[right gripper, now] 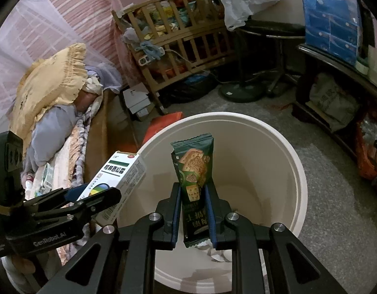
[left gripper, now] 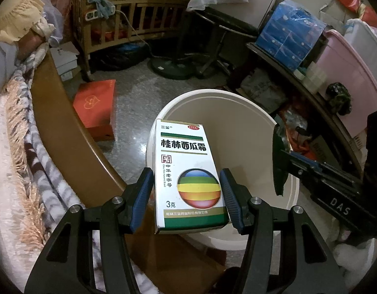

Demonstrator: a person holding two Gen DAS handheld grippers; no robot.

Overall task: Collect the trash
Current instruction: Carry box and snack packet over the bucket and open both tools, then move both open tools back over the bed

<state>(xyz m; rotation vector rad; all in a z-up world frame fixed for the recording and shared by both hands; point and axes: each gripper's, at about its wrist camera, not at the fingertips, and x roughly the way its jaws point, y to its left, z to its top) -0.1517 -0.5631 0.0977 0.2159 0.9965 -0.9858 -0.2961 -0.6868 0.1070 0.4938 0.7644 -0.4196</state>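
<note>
1. The left gripper (left gripper: 187,196) points steeply down over the rim of a white bin (left gripper: 249,103), its jaws half apart and clamped on the sides of a white box (left gripper: 186,171) held label-up above the bin's near edge.
2. The right gripper (right gripper: 193,210) tilts down over the same bin (right gripper: 286,147), jaws narrow and pinching a green cracker packet (right gripper: 193,164) that stands upright above the opening.
3. The box reads "桂林西瓜霜", with "三金" and a red "OTC" badge at the top, "中华老字号" down the side and "3克" beside a rainbow-striped globe.
4. In the right wrist view the left gripper's body reads "GenRobot.AI"; in the left wrist view the right gripper's reads "DAS".
5. The bin stands on the floor (right gripper: 335,208) beside a bed (left gripper: 21,171).
</note>
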